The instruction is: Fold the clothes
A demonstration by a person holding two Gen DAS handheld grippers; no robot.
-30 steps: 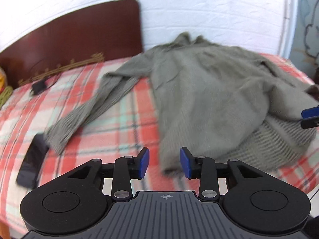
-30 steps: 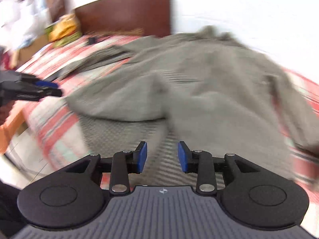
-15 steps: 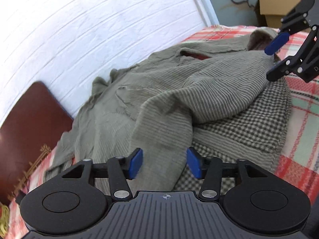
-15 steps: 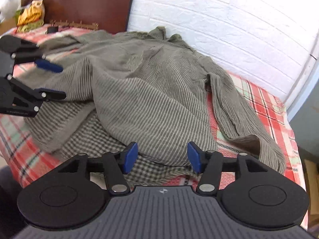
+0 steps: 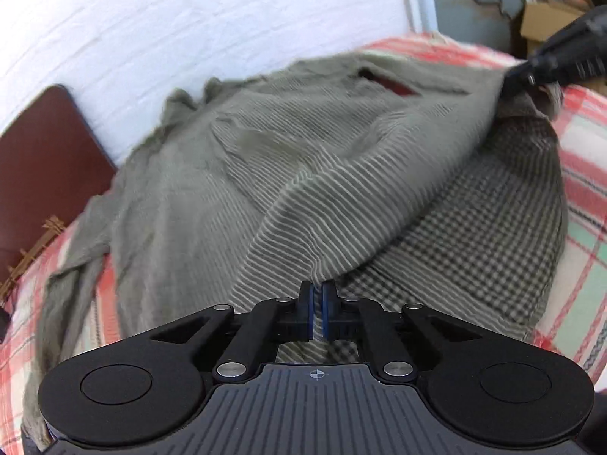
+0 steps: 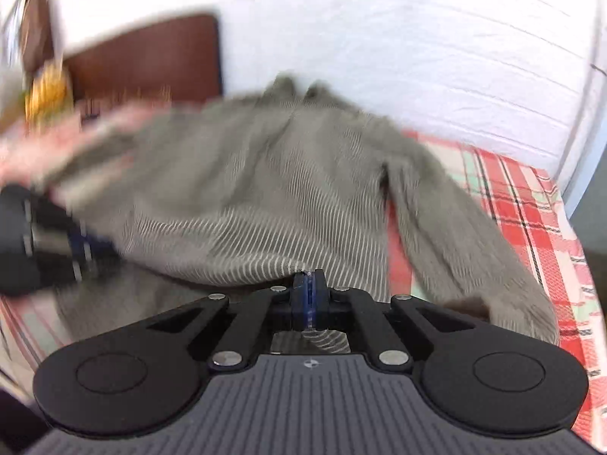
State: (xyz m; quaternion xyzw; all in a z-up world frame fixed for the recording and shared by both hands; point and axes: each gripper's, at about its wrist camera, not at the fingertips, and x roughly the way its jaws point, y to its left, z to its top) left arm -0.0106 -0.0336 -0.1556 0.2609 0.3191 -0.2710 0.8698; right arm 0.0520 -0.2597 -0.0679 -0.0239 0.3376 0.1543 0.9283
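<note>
Your left gripper (image 5: 318, 313) sits at the bottom centre of its own view with its jaws closing narrowly on the hem of the grey-green, finely striped long-sleeved shirt (image 5: 265, 174); a fold of the striped cloth is pinched between the blue pads (image 5: 310, 314). Your right gripper (image 6: 309, 303) has its jaws shut tight on the same lower edge, further along it, and in the left view it shows as a dark blurred shape at the upper right, gripping a bunched corner. The shirt lies spread on the bed with the red, white and mint plaid cover (image 6: 523, 204), collar toward the white brick wall (image 5: 189, 38) at the top of the frame and hem toward you, so its long axis runs away from both sets of jaws, up the picture. That is what the next move depends on, as I judge it: with the hem held at two points, carrying it up toward the collar would fold the body in half. Under the lifted hem a second, small-checked grey cloth (image 5: 474, 235) shows at the lower right of the left view; whether it is the shirt's lining or a separate garment you cannot tell. The right view is badly motion-blurred, and the left sleeve is cut off at the lower left edge. A dark brown wooden headboard (image 5: 41, 151) stands at the left.
</note>
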